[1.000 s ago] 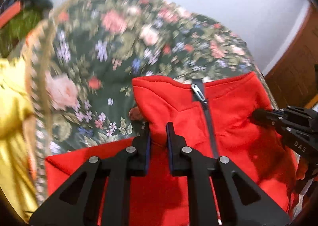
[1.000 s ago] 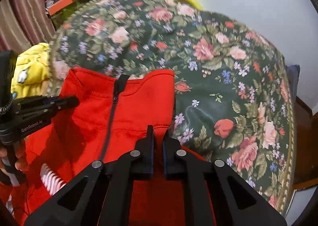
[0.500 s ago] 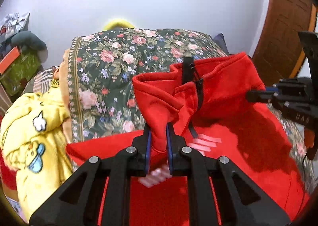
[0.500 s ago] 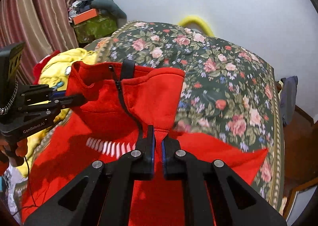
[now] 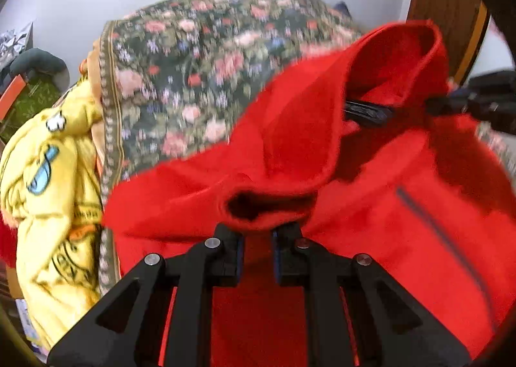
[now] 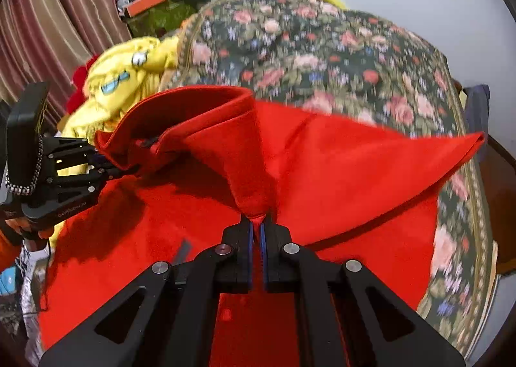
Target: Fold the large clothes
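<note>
A red fleece jacket (image 6: 338,167) lies spread over the near part of a bed covered in a floral bedspread (image 6: 322,44), its collar end lifted off the surface. The right gripper (image 6: 257,231) pinches a bunched fold of the fabric, fingers nearly together. The left gripper (image 5: 256,238) sits narrowly parted under a rolled red edge; whether it grips cloth cannot be told. A yellow garment (image 5: 54,179) hangs at the bed's left edge.

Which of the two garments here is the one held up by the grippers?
The red fleece jacket, pinched and lifted; the yellow one lies bunched beside the bed.
</note>
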`<state>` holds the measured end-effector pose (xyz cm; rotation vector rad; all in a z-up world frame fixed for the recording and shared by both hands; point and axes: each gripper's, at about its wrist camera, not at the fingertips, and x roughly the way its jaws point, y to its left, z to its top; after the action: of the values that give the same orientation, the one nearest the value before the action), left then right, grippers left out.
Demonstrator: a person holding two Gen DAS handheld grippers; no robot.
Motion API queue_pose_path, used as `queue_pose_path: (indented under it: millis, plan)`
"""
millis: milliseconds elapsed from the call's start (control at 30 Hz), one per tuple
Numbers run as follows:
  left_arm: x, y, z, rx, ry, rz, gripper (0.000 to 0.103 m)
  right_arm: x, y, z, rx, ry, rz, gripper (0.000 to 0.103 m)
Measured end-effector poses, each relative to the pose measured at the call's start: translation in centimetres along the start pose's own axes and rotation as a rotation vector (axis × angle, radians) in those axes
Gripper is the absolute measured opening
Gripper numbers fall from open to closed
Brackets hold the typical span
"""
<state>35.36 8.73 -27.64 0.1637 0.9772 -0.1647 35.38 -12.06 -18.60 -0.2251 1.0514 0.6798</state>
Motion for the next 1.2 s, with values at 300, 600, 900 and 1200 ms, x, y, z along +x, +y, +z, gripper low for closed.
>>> queue_pose_path:
  millis: [300, 600, 900, 1200]
  plan:
    - [-1.5, -1.3, -4.6, 0.000, 0.041, -0.033, 0.013, -1.2, 0.1, -3.5, 0.003, 0.026, -0.056, 0.003]
    - [-6.4, 1.9, -4.7, -0.083, -0.017, -0.037, 0.014, -5.7, -0.1, -2.3, 0.036, -0.055, -0.066, 0.004]
    - [-6.6, 6.2, 2.5, -0.214, -0.103, -0.045, 0.014, -5.4, 1.2, 5.0, 0.049, -0.168, 0.004, 0.011]
    - [0.5, 2.4, 5.4, -0.175, -0.001, -0.196, 0.014, 3.4, 0.8, 5.1, 0.106, 0.047, 0.125, 0.012]
